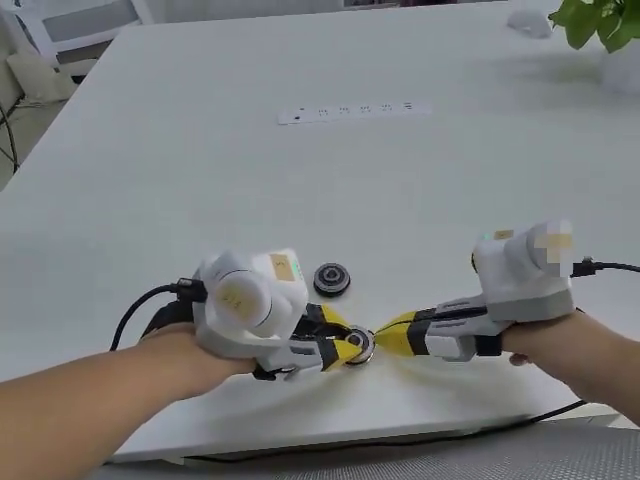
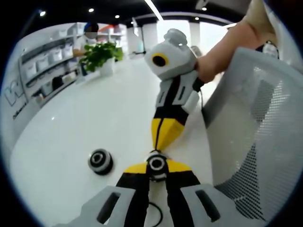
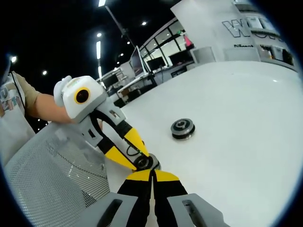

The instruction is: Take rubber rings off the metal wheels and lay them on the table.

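Low in the head view, the left gripper point(image 1: 345, 348) pinches a metal wheel point(image 1: 360, 345) at the table's point(image 1: 200, 150) near edge. The right gripper point(image 1: 383, 340) meets it from the right. A second wheel point(image 1: 331, 279) lies just above them.

Next, the left gripper view: the left gripper point(image 2: 156, 168) clamps the metal wheel point(image 2: 156, 162) at bottom centre. The right gripper point(image 2: 161, 145) points down onto it, and the second wheel point(image 2: 100, 161) sits to the left.

Lastly, the right gripper view: the right gripper point(image 3: 151, 173) has its jaws pressed together, tips at the metal wheel point(image 3: 146, 163). Whether they nip its rubber ring, I cannot tell. The left gripper point(image 3: 139, 160) grips from the left; the second wheel point(image 3: 182, 127) lies upper right.
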### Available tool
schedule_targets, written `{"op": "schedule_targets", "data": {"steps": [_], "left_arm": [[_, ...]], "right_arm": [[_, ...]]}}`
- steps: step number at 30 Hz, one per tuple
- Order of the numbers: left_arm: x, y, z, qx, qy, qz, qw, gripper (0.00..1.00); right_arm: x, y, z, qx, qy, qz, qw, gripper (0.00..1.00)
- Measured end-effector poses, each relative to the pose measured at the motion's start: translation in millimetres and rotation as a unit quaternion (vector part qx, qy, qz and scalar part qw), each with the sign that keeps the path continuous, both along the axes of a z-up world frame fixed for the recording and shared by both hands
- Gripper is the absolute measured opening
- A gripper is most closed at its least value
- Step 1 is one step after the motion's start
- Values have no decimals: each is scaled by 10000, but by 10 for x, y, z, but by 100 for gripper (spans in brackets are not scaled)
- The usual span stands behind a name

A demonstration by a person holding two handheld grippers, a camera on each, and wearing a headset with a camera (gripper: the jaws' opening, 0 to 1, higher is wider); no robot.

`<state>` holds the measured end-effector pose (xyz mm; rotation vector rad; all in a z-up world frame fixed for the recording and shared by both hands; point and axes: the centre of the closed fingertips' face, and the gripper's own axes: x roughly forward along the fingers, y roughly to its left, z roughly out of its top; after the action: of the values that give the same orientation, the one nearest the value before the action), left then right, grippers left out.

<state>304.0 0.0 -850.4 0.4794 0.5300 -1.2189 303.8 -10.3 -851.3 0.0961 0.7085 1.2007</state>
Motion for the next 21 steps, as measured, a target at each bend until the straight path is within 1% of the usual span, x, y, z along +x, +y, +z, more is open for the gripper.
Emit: {"op": "schedule_targets", "data": {"steps": [2,3,5,10,14,21], "left_arm": [[1,-1,0,3,-3,10,10000,12],[3,0,0,6,-6,21,10000,12],[4,0,0,6,-2,32,10000,12],[5,0,0,34,-1,30,10000,12],[5,0,-2,42,11,38,10000,12],[5,0,-5,26,40,28,10000,12]], "right_arm": [[-5,10,10,33,29,-11,10000,0],[-9,19,17,71,120,-67,9999,0],[1,19,19,104,174,-82,9998,0],[2,26,27,92,124,-58,9999,0],[6,27,26,115,139,-49,9998,0],[-5,47,37,97,84,35,9999,0]]}}
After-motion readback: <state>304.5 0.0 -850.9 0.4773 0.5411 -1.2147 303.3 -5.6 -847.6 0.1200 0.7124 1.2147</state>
